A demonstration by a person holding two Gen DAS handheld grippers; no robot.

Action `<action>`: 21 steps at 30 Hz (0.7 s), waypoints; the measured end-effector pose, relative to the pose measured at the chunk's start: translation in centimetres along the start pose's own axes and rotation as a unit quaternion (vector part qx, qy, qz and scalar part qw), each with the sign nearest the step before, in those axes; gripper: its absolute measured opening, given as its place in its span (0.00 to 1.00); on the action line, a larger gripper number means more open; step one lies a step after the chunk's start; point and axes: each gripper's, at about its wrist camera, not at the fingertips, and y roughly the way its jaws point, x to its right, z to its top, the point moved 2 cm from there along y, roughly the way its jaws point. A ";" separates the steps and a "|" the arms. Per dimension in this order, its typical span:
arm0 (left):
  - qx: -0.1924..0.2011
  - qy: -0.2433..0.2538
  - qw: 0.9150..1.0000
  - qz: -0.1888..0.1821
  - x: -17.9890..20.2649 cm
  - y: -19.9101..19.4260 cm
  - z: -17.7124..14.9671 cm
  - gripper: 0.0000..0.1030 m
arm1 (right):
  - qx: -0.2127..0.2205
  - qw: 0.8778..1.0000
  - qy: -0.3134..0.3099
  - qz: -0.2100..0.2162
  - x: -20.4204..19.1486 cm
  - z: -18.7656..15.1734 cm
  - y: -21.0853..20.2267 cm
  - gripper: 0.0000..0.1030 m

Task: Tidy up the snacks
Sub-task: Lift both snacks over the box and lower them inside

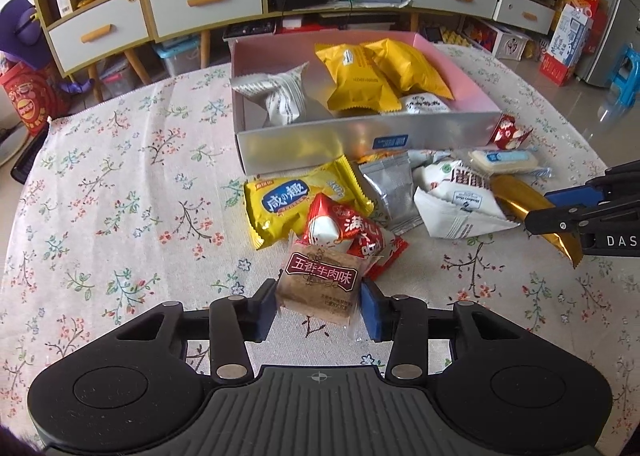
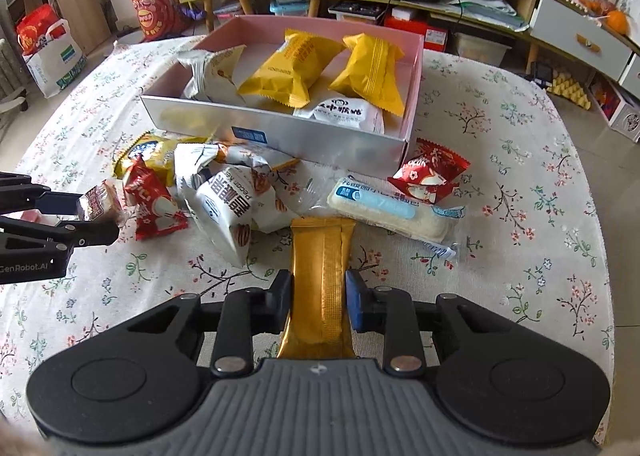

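The left gripper [image 1: 319, 302] jaws clamp a brown snack packet [image 1: 320, 285] low in the frame's centre, above the flowered surface [image 1: 120, 176]. The right gripper [image 2: 318, 302] jaws pinch a gold bar [image 2: 322, 280]. Loose snacks [image 2: 232, 208] lie before the box [image 1: 360, 140], which holds yellow packets [image 1: 356, 76] in the upper centre
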 end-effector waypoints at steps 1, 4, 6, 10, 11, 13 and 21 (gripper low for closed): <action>0.002 -0.001 1.000 -0.001 -0.1 -0.2 0.1 0.39 | 0.002 1.000 0.000 0.000 0.0 0.0 -0.2 0.25; 0.010 -0.006 1.000 -0.004 -0.3 -0.7 0.3 0.39 | 0.011 1.000 0.003 0.005 0.1 0.2 -0.9 0.25; 0.014 -0.010 1.000 -0.007 -0.4 -1.0 0.6 0.39 | 0.018 1.000 0.007 0.008 0.3 0.4 -1.3 0.25; 0.025 -0.015 1.000 -0.010 -0.3 -1.5 1.3 0.39 | 0.033 0.999 0.020 0.011 0.6 1.1 -1.8 0.25; 0.028 -0.017 0.999 -0.011 -0.3 -1.7 1.4 0.39 | 0.035 0.999 0.022 0.012 0.7 1.3 -1.9 0.25; 0.033 -0.021 0.999 -0.012 -0.3 -1.8 1.9 0.39 | 0.041 0.999 0.028 0.015 0.8 1.7 -2.1 0.25; 0.056 -0.034 0.998 -0.016 0.0 -2.3 4.1 0.40 | 0.069 0.996 0.053 0.028 0.7 4.3 -3.0 0.25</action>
